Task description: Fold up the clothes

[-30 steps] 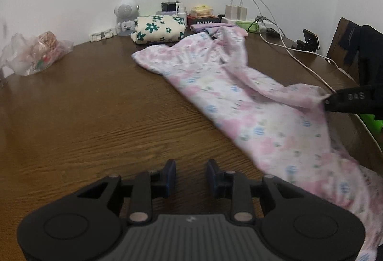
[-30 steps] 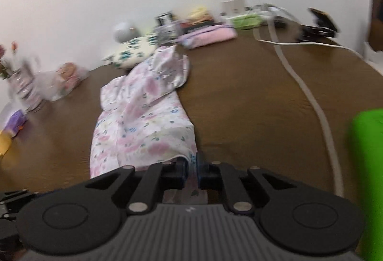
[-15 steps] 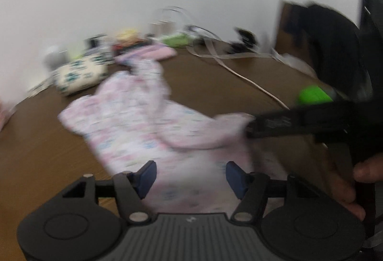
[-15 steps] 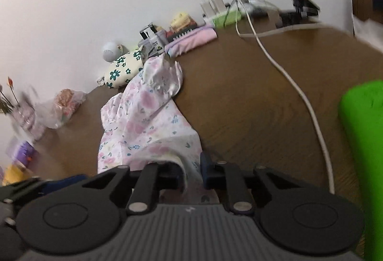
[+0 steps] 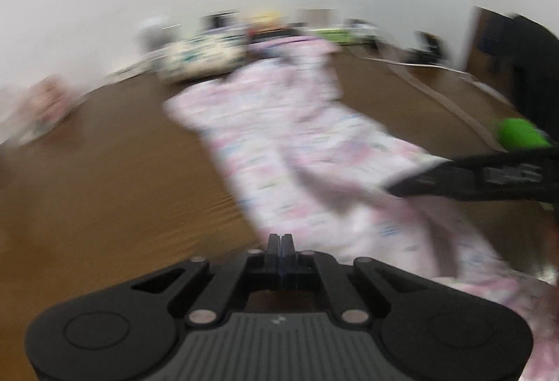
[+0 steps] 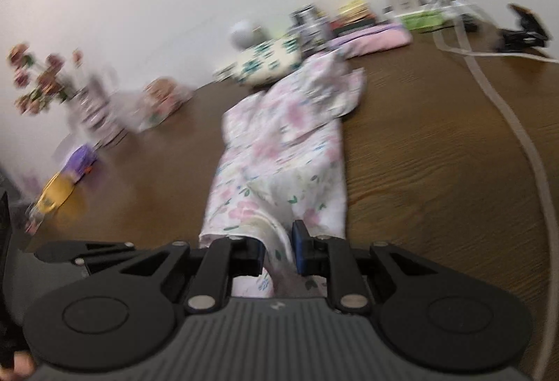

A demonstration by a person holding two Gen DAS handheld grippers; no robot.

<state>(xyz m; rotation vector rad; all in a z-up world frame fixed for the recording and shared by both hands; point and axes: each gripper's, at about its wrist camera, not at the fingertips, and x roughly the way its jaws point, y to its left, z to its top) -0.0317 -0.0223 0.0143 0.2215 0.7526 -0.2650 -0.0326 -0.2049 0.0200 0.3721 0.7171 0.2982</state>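
Note:
A pink floral garment (image 5: 300,150) lies stretched along the brown wooden table (image 5: 104,192), from the near edge toward the back wall; it also shows in the right wrist view (image 6: 283,143). My left gripper (image 5: 279,243) is shut at the garment's near left edge; the blur hides whether cloth is pinched. My right gripper (image 6: 277,243) has its jaws a little apart with a fold of the garment lying between them. The right gripper also shows at the right of the left wrist view (image 5: 454,178), touching the cloth's right edge.
A folded floral cloth (image 6: 265,61), a pink pouch (image 6: 374,38), chargers and a white cable (image 6: 503,115) line the back and right. A flower vase (image 6: 87,101) and packets (image 6: 59,192) stand at the left. A green handle (image 5: 520,133) shows at the right.
My left gripper went from wide open to shut and swung back to the garment's near edge. My right gripper's jaws have parted slightly around the cloth. Both views are blurred by motion.

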